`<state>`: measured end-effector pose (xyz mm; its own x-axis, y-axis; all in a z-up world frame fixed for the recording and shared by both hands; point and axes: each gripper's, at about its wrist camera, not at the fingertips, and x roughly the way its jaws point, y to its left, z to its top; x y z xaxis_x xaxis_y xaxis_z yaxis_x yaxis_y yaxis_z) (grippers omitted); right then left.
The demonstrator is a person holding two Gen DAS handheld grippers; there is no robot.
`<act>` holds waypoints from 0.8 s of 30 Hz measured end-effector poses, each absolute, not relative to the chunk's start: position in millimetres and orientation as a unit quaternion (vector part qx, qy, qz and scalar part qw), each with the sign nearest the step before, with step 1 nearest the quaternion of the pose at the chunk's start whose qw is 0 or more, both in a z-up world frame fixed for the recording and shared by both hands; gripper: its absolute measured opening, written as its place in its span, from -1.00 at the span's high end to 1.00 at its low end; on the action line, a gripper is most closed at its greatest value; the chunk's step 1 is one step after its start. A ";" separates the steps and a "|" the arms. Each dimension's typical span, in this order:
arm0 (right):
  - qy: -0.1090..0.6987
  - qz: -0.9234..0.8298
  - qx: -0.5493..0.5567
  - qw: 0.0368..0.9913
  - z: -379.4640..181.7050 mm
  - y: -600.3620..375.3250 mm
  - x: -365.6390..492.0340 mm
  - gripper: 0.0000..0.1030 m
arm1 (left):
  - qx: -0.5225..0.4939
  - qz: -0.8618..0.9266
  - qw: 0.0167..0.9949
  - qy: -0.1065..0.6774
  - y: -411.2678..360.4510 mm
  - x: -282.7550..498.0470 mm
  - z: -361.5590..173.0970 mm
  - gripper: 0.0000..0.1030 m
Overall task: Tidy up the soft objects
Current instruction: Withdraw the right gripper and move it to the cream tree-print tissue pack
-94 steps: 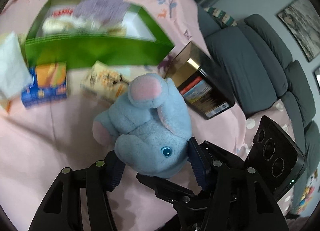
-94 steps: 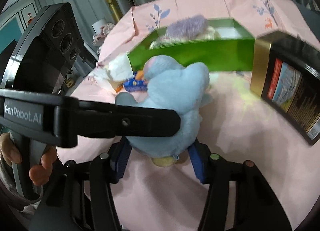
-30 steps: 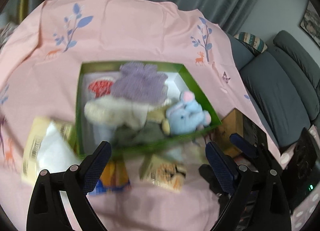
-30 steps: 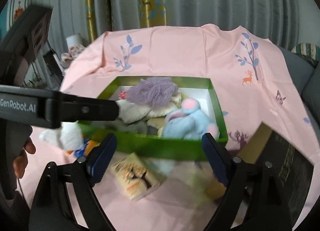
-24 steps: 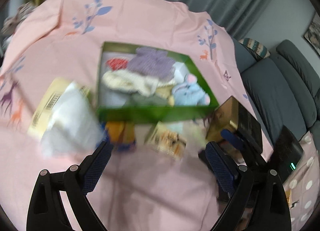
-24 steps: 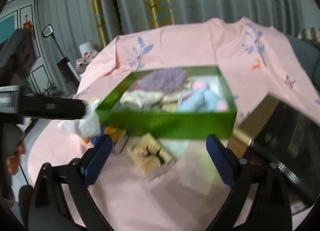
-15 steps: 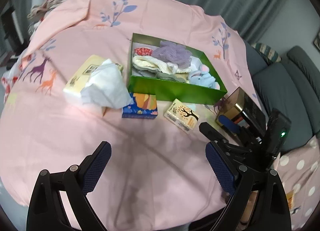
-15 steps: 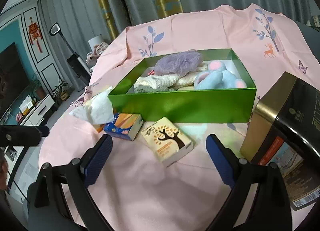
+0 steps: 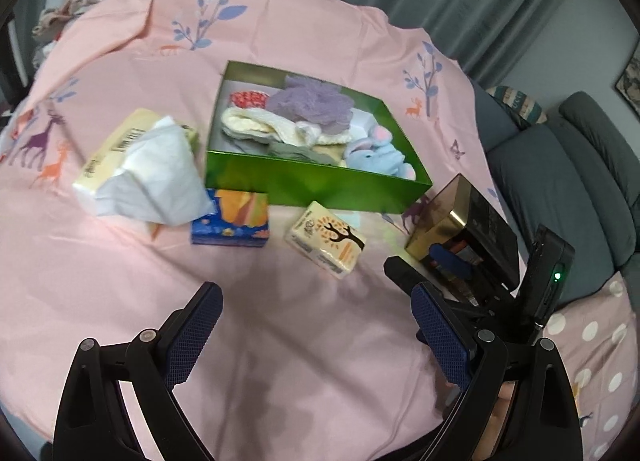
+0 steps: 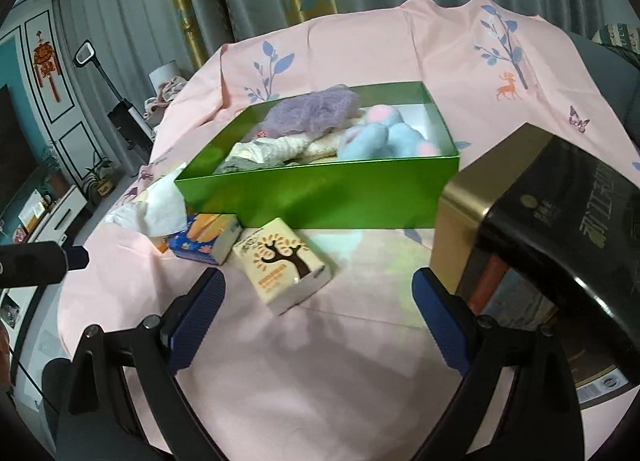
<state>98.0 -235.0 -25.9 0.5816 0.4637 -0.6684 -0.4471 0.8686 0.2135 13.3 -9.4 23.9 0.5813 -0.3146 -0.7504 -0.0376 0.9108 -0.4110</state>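
Observation:
A green box (image 9: 312, 181) (image 10: 328, 193) stands on the pink tablecloth and holds soft things. A blue plush mouse (image 9: 376, 159) (image 10: 384, 137) lies at its right end, beside a purple fluffy item (image 9: 310, 103) (image 10: 312, 109), cream knitted cloth (image 9: 260, 127) and grey cloth (image 9: 298, 151). My left gripper (image 9: 316, 313) hangs open over bare cloth, well short of the box. My right gripper (image 10: 318, 297) is open too, just behind a tree-printed tissue pack (image 10: 282, 265) (image 9: 324, 241).
A blue and orange tissue pack (image 9: 232, 217) (image 10: 204, 235) lies in front of the box. A yellow pack with loose white tissue (image 9: 148, 169) (image 10: 160, 207) sits at the left. A black and gold box (image 9: 464, 233) (image 10: 552, 229) stands at the right. A grey sofa (image 9: 568, 181) is beyond.
The blue mouse, earlier held in both grippers, now lies in the green box. Both grippers have let go, opened and pulled back from the box.

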 end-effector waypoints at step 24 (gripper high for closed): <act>0.454 0.308 -0.055 0.834 -68.7 -183.0 132.2 -0.49 | -0.267 -0.107 0.832 0.474 12.7 56.6 -29.8 -0.85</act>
<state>132.2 -183.0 -68.7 0.3980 0.4640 -0.7913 -0.5644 0.8039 0.1875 56.6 12.7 -29.8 0.5278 -0.4322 -0.7312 -0.0745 0.8340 -0.5468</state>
